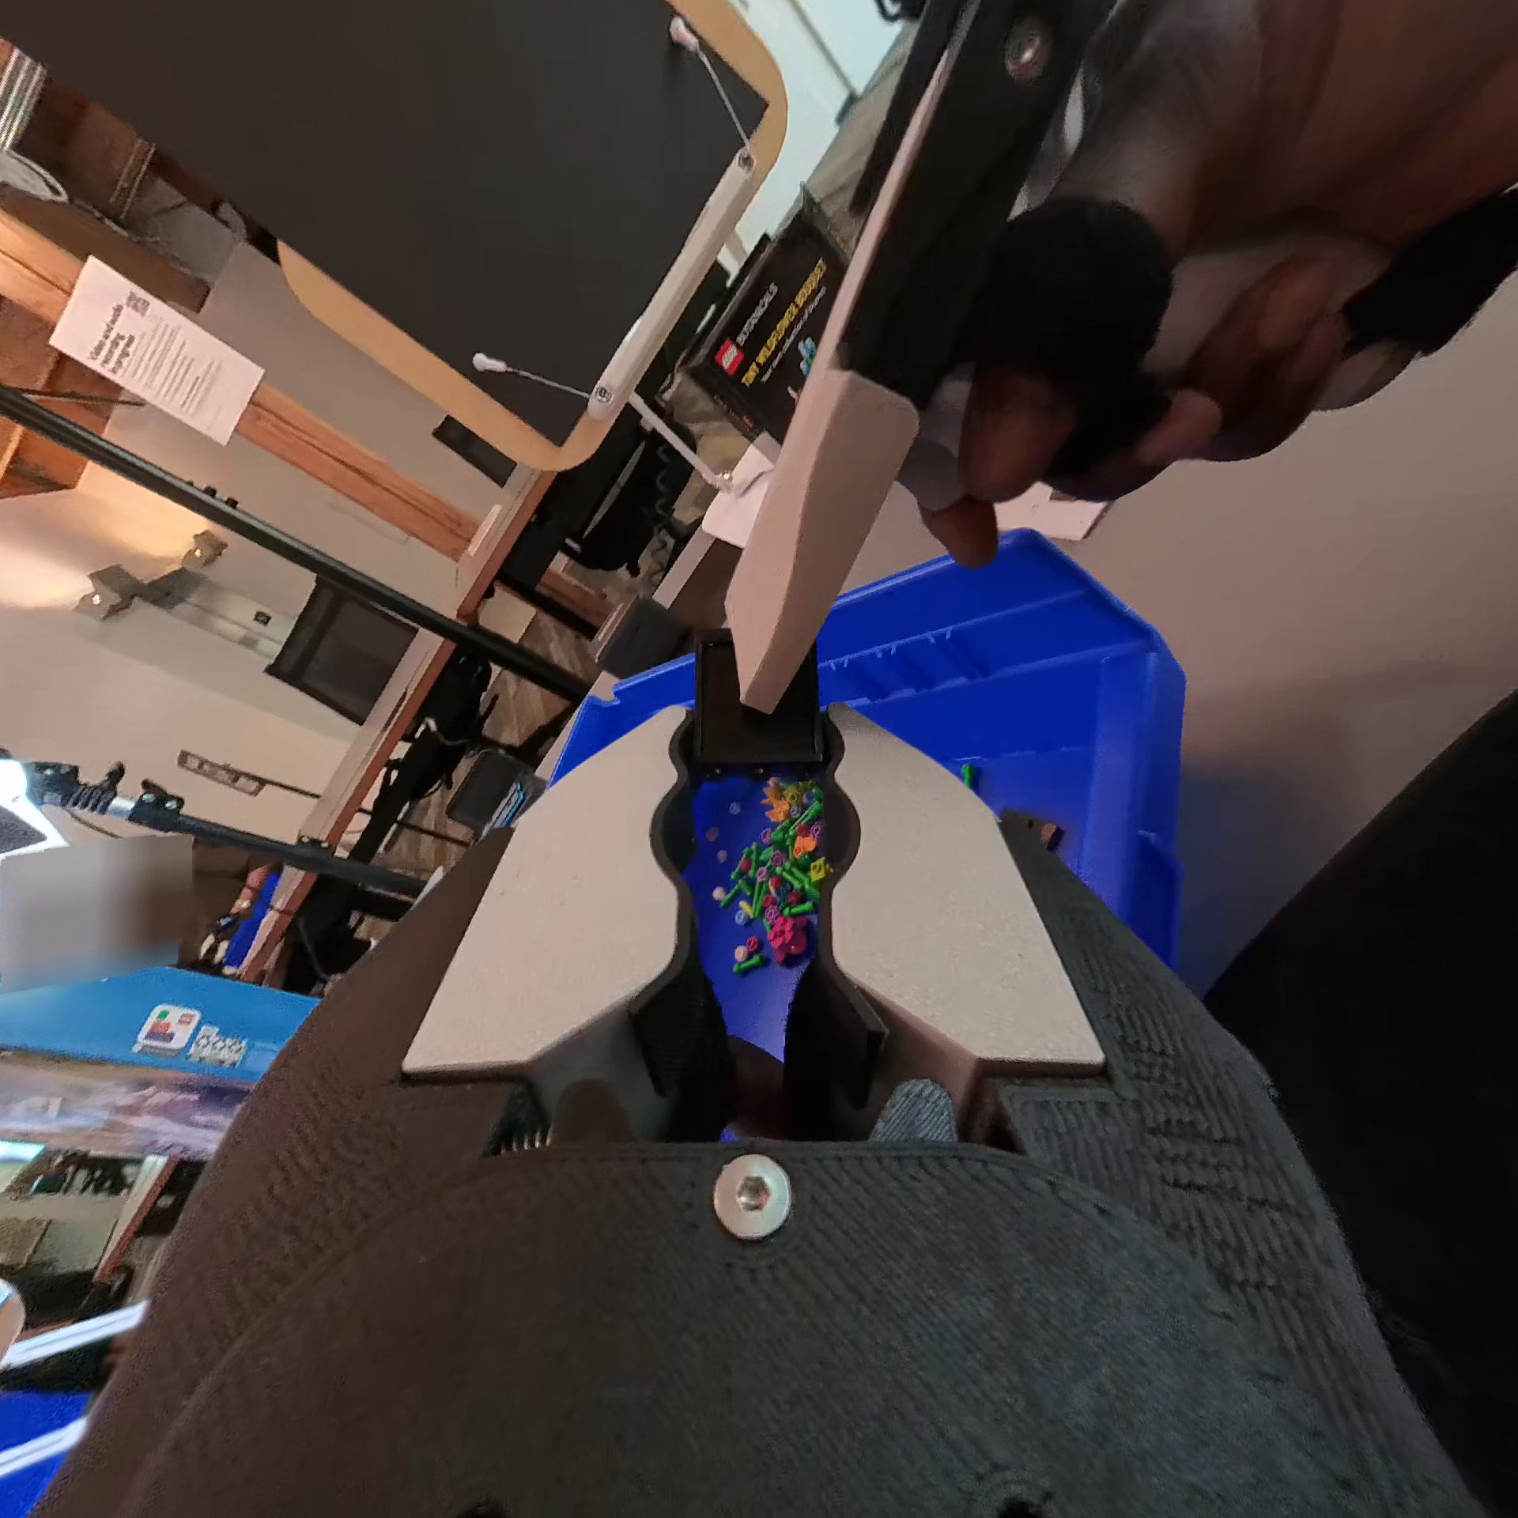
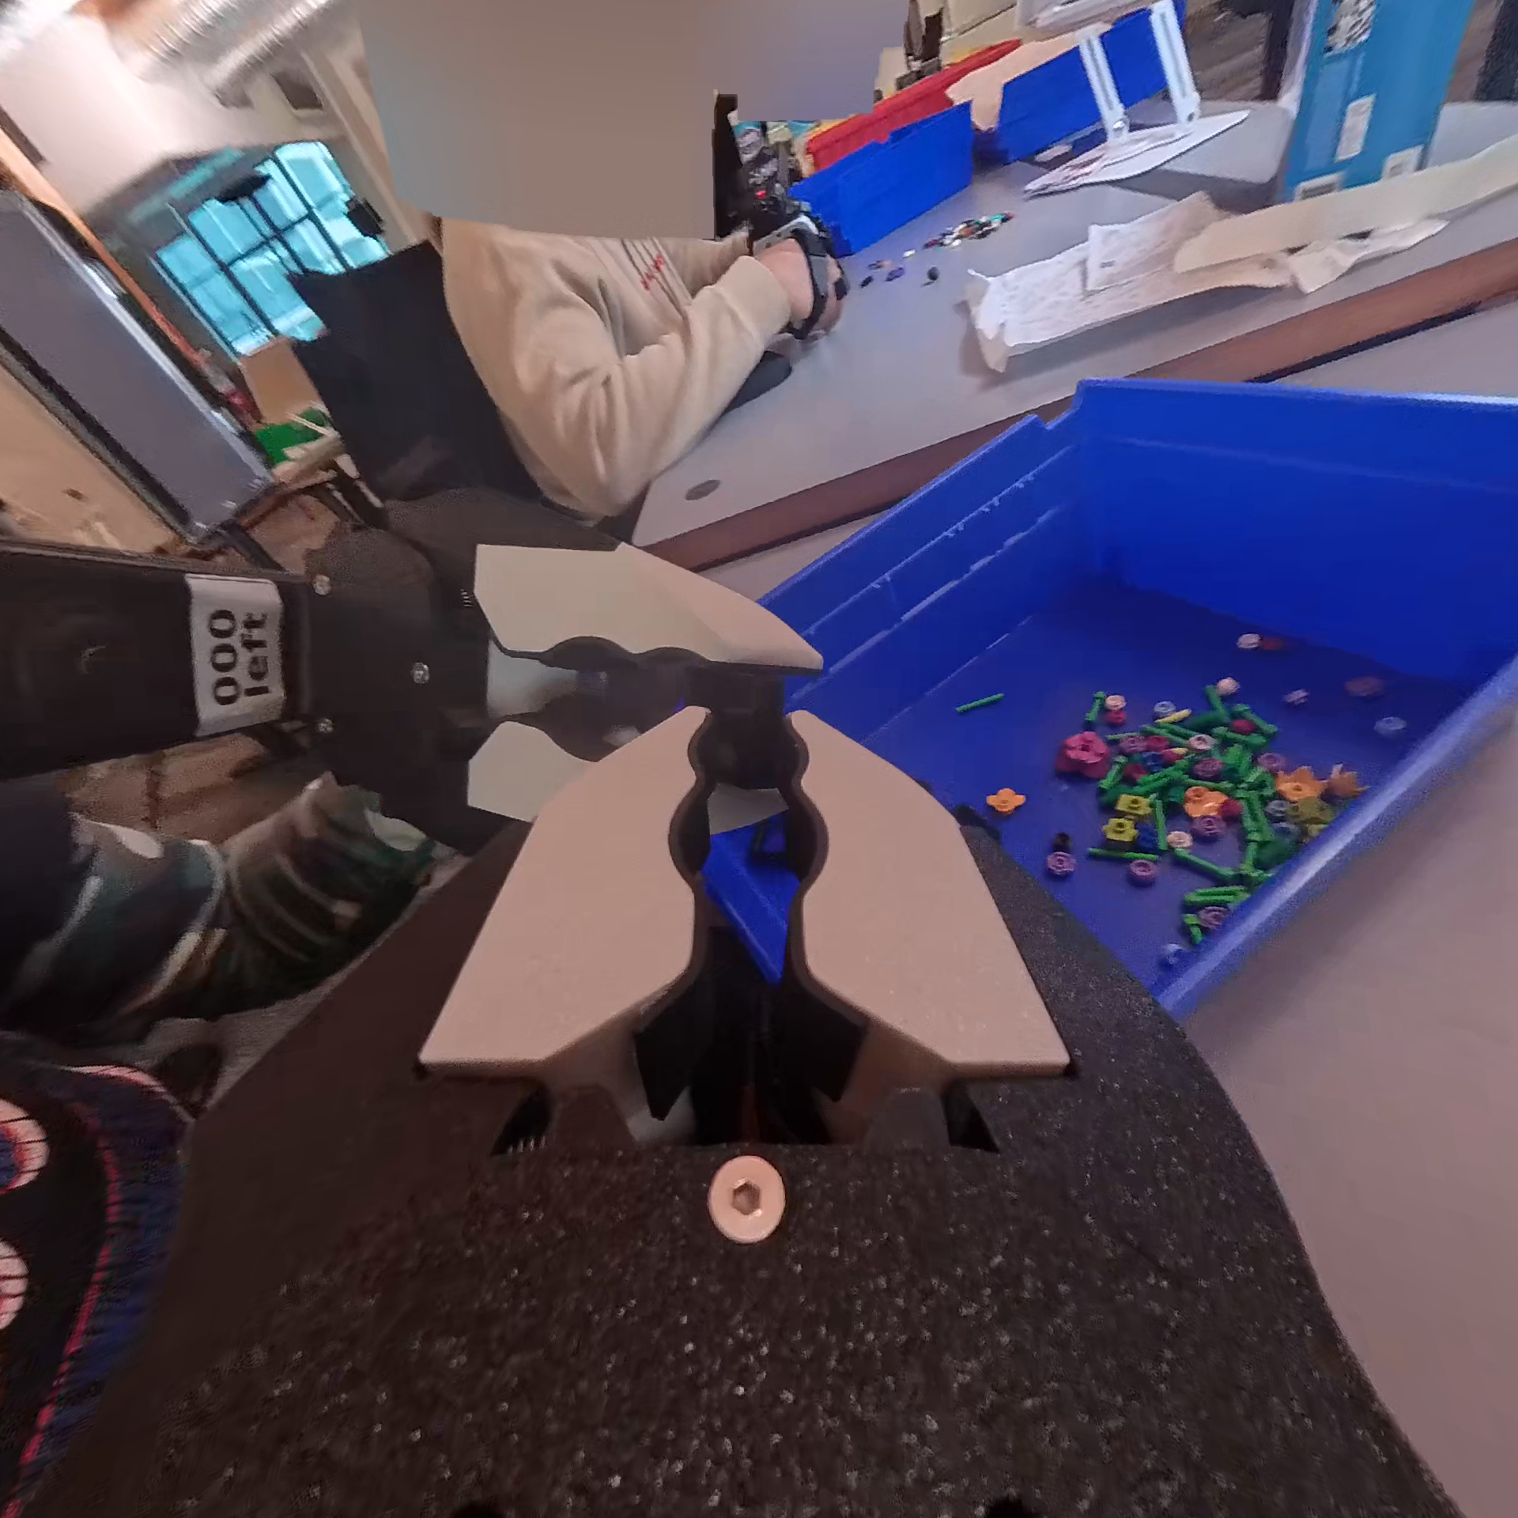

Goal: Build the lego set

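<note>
Nearest in both wrist views: black textured gripper housing with a hex screw, grey fingers beyond it.

Left wrist view: left gripper (image 1: 757, 731) is seen pinched on a small black flat lego piece (image 1: 723, 710) at the fingertips. A finger of the right gripper (image 1: 809, 567) is laid against that piece from above; its second finger is not seen here, so its state cannot be told from this view. A gloved hand (image 1: 1232, 271) is seen holding that gripper. Through the gap between the left fingers, loose lego pieces (image 1: 776, 871) are seen on the floor of the blue bin (image 1: 1027, 657). Farther off: a dark lego box (image 1: 764, 328), a black-topped table edge, a sheet of paper on a wooden beam.

Right wrist view: right gripper (image 2: 743, 731) is closed around a dark part held at the tips of the left gripper (image 2: 723, 682), which enters from the left, jaws pressed on the same part. The meeting point is over the bin's near corner. The whole bin (image 2: 1314, 460) is shown only here, on a grey table, with green stems and small coloured flower pieces (image 2: 1191, 805) heaped mid-floor, and a single green rod (image 2: 979, 703) apart. Beyond: another person's beige sleeve (image 2: 591, 361) at a second table, papers, more blue and red bins.
</note>
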Motion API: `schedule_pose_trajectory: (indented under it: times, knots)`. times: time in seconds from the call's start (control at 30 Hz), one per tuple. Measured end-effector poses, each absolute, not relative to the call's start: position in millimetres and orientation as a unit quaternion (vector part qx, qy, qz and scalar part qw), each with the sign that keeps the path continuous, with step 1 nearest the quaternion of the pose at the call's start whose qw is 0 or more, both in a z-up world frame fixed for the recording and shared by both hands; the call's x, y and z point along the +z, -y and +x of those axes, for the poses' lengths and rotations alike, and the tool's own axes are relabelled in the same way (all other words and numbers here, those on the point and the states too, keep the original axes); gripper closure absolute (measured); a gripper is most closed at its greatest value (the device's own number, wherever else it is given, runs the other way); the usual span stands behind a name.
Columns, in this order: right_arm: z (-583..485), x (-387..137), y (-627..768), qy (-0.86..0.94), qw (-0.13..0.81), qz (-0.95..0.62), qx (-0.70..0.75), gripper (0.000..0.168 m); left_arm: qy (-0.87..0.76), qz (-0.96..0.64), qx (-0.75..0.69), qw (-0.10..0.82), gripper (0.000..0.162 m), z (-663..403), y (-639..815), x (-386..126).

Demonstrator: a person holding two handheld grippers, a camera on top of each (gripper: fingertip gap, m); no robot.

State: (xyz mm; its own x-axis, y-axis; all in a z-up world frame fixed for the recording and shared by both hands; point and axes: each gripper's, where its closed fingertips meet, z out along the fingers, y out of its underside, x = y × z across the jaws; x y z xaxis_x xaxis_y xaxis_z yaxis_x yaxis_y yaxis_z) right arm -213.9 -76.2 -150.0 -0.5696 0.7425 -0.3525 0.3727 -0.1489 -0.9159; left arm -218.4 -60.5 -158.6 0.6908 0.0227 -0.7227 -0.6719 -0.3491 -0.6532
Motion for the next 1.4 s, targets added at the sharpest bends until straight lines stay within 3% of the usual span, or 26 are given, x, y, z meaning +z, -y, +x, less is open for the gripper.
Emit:
schedule_pose_trajectory:
  times: [0.27,0.57,0.83,0.93,1.4]
  knots:
    - [-210.6,-135.0,78.2,0.646,0.236,-0.377,0.620,0.155,-0.201,-0.749,0.333,0.537,0.135,-218.9,60.7,-150.2]
    - [-184.6,-107.2,87.2,0.521,-0.034,-0.334,0.785,0.157,-0.216,-0.714,0.208,0.633,0.135,-193.4,56.2,-131.9]
    - [-191.9,-122.5,86.0,0.563,0.008,-0.357,0.745,0.151,-0.202,-0.726,0.259,0.604,0.135,-205.2,52.0,-136.9]
    - [-193.6,-120.8,81.5,0.560,0.029,-0.354,0.749,0.157,-0.204,-0.727,0.264,0.600,0.135,-205.3,48.8,-137.8]
    - [-192.4,-118.0,71.4,0.459,-0.088,-0.360,0.808,0.158,-0.180,-0.745,0.143,0.626,0.134,-197.2,40.5,-139.7]
